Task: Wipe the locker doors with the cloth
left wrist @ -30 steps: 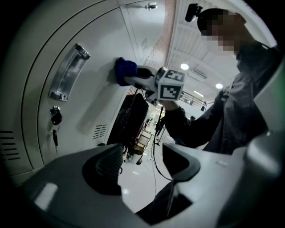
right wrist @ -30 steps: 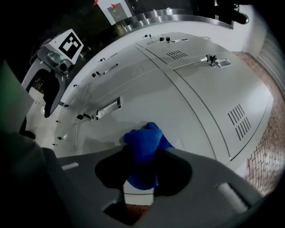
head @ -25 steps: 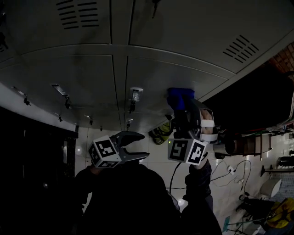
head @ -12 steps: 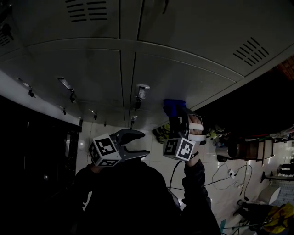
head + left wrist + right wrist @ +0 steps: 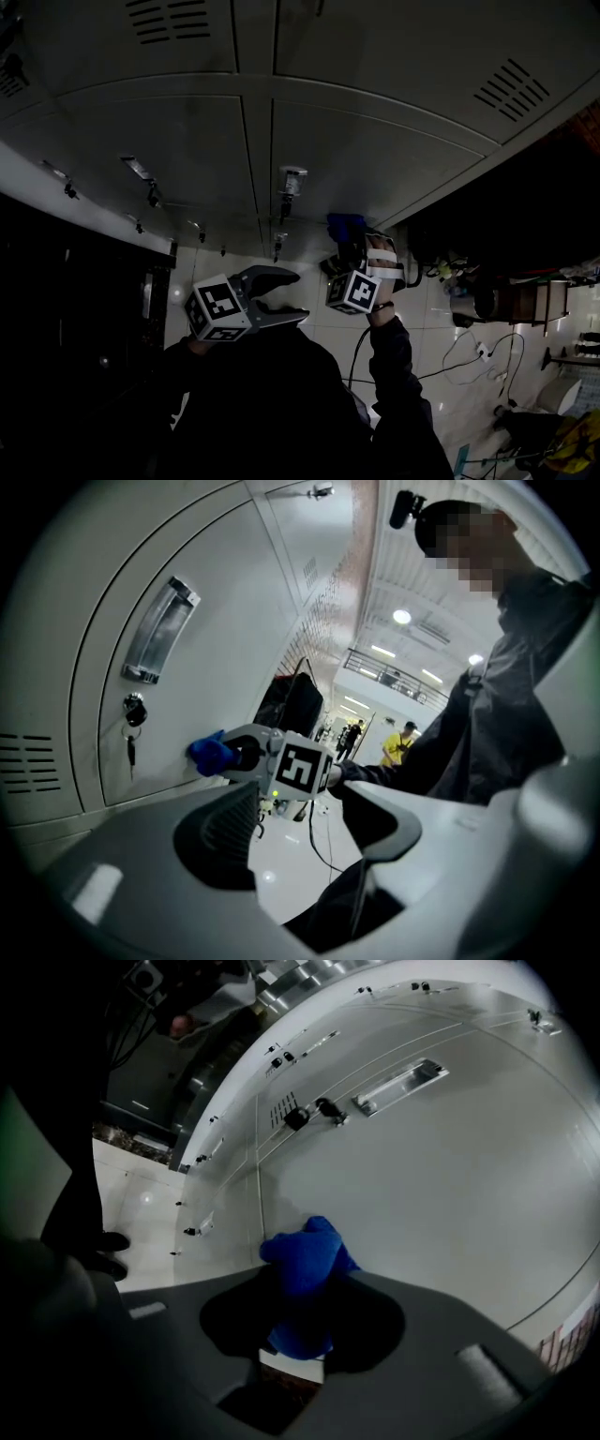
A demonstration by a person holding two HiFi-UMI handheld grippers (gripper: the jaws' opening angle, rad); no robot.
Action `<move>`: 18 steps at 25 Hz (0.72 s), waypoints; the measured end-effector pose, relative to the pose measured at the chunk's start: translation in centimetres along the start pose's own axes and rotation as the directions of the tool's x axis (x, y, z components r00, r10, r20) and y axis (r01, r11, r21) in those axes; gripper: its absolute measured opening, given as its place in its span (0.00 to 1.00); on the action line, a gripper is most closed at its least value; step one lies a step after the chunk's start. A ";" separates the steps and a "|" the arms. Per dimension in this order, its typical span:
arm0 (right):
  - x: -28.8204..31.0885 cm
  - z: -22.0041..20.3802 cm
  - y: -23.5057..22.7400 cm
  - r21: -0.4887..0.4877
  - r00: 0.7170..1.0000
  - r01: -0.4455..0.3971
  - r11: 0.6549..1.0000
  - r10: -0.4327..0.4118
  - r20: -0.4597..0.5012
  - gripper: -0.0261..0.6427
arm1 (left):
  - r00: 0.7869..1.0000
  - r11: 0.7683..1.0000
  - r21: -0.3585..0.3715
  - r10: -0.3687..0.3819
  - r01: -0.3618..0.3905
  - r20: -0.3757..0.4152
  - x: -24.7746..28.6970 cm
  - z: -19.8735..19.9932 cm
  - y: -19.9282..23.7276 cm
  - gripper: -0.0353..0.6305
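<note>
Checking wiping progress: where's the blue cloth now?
Right of centre in the head view: the blue cloth is clamped in the right hand-held gripper, pressed against the locker door near its handle.

Right gripper: jaws clamped on blue cloth. Cloth bunched, poked out past jaw tips, far end against pale grey locker door. Contact spot lay near door's left edge seam. Recessed metal handle farther along door, well apart from cloth. Lock with dark key just left of handle, vent slots beside it. More doors ran off far left. White tiled floor at left, dark shoe on it.
</note>
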State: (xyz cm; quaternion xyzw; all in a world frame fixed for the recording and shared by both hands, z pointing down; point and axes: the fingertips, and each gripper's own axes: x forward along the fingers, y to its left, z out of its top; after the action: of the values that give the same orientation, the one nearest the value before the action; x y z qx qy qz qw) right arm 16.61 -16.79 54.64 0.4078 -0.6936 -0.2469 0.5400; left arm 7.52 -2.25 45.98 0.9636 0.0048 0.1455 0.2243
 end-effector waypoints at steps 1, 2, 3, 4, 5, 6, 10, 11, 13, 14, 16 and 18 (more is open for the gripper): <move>0.3 -0.1 0.4 -0.010 1.000 -0.003 1.000 0.003 0.000 0.22 | 1.000 1.000 -0.003 0.000 0.000 -0.003 -0.1 -0.1 -0.2 0.45; 0.5 -0.2 0.7 -0.022 1.000 -0.003 1.000 0.003 0.001 0.22 | 1.000 1.000 -0.003 0.002 -0.002 -0.004 -0.2 -0.1 -0.3 0.45; 0.7 -0.2 1.0 -0.033 1.000 -0.003 0.999 0.003 0.003 0.22 | 1.000 1.000 -0.002 0.006 -0.006 -0.002 -0.3 -0.2 -0.3 0.45; 1.0 -0.3 1.3 -0.039 1.000 -0.009 0.999 0.009 0.001 0.22 | 1.000 1.000 -0.002 0.011 -0.011 0.001 -0.4 -0.2 -0.4 0.45; 1.2 -0.4 1.8 -0.039 1.000 -0.023 0.999 0.022 -0.004 0.22 | 1.000 1.000 -0.002 0.016 -0.016 0.003 -0.6 -0.3 -0.3 0.45; 1.5 -0.5 2.2 -0.034 0.999 -0.038 0.999 0.038 -0.010 0.22 | 1.000 1.000 -0.002 0.018 -0.018 0.001 -0.6 -0.3 -0.4 0.45; 2.4 -1.1 3.5 -0.024 0.998 -0.055 0.998 0.054 -0.019 0.22 | 1.000 1.000 0.003 0.005 -0.005 -0.016 -0.6 -0.4 -0.8 0.45; 2.7 -1.3 4.0 -0.026 0.998 -0.058 0.998 0.057 -0.023 0.22 | 1.000 1.000 0.006 0.003 -0.003 -0.019 -0.5 -0.4 -0.9 0.45; 2.9 -1.4 4.2 -0.019 0.998 -0.064 0.998 0.063 -0.024 0.22 | 1.000 1.000 0.012 -0.004 0.004 -0.025 -0.3 -0.3 -1.1 0.45; 2.9 -1.4 4.2 -0.012 0.997 -0.069 0.998 0.068 -0.023 0.22 | 1.000 1.000 0.016 -0.008 0.008 -0.027 -0.2 -0.2 -1.2 0.45; 2.5 -1.3 4.1 0.000 0.996 -0.086 0.996 0.086 -0.027 0.22 | 0.999 1.000 0.022 -0.015 0.016 -0.031 0.0 -0.1 -1.3 0.45; 1.4 -0.7 3.8 -0.001 0.995 -0.096 0.995 0.096 -0.016 0.22 | 0.999 0.999 0.028 -0.021 0.022 -0.033 0.1 -0.1 -1.5 0.45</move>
State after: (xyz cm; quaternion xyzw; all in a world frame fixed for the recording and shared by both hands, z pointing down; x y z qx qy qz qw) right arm 16.00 -15.84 58.63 0.3753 -0.7080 -0.2180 0.5571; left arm 7.71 -0.90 45.43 0.9641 0.0210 0.1585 0.2122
